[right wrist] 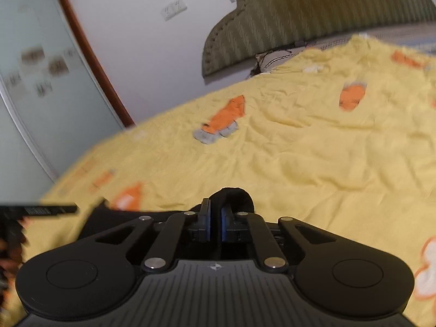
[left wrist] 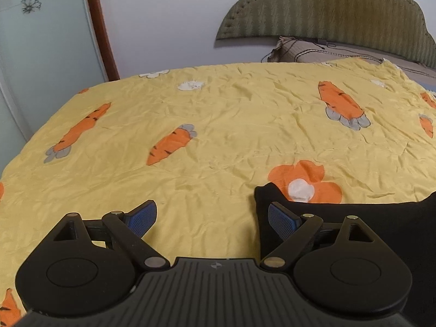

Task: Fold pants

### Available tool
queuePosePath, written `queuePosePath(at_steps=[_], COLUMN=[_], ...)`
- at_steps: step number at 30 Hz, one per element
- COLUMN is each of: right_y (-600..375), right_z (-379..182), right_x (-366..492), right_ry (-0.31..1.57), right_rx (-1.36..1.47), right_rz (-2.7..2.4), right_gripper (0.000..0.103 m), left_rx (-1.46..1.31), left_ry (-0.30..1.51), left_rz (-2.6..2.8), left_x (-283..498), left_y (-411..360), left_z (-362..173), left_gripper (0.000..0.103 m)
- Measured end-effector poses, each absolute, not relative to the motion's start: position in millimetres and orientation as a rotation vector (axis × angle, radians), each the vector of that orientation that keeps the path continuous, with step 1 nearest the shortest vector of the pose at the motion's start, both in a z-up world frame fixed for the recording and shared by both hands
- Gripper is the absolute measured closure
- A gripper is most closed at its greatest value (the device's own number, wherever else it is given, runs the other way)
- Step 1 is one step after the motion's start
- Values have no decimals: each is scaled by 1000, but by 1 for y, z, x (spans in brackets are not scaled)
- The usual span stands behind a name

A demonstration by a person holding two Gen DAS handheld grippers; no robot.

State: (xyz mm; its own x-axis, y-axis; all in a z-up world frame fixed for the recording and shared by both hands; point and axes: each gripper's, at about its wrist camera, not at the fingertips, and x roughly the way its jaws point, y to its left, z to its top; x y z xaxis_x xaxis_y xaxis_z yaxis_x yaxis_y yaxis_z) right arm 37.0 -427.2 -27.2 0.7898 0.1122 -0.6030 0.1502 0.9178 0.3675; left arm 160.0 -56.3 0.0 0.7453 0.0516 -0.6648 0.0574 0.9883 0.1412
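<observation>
Pants: your black pants (left wrist: pixel 340 218) lie on the yellow quilt (left wrist: pixel 218 125), near the quilt's edge closest to you; only a dark strip shows, and how they are folded so far you cannot tell.
Left gripper: your left gripper (left wrist: pixel 212 218) stands wide open with nothing between its pads; the right pad (left wrist: pixel 280 219) sits over the pants' left corner, the left pad over bare quilt.
Right gripper: your right gripper (right wrist: pixel 215 223) is pinched closed on a bunched fold of the pants (right wrist: pixel 234 199), which loops up just ahead of the blue pads.
Feel: judge the cloth as soft, light and limp. It will sag and drape from any single grip and will not hold a line by itself.
Slip: thin fabric can creep out of a small pinch, so take a full bite.
Where to hold: close your left jaws on that near corner, at the hem or edge, well apart from the right grip, so the span between stays taut.
Quilt: it is loose and wrinkled; keep the pads from catching it with the pants.
</observation>
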Motion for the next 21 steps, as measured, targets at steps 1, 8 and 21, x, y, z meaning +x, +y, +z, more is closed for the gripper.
queuePosePath(at_steps=[1,8,21], right_y=[-424,-413,-393], right_z=[-31,-3,0], right_x=[42,14,-55], right_ry=[694,647,714], right_rx=[386,249,187], right_rz=[-19,-227,-200], right_gripper=[95,83,74], left_rx=[174,306,249], left_ry=[740,722,681], left_rz=[-4,-17,-77], left_x=[163,175,123], left_y=[-60,-85,-77], left_z=[-4,-21,0], left_gripper=[12,10,5])
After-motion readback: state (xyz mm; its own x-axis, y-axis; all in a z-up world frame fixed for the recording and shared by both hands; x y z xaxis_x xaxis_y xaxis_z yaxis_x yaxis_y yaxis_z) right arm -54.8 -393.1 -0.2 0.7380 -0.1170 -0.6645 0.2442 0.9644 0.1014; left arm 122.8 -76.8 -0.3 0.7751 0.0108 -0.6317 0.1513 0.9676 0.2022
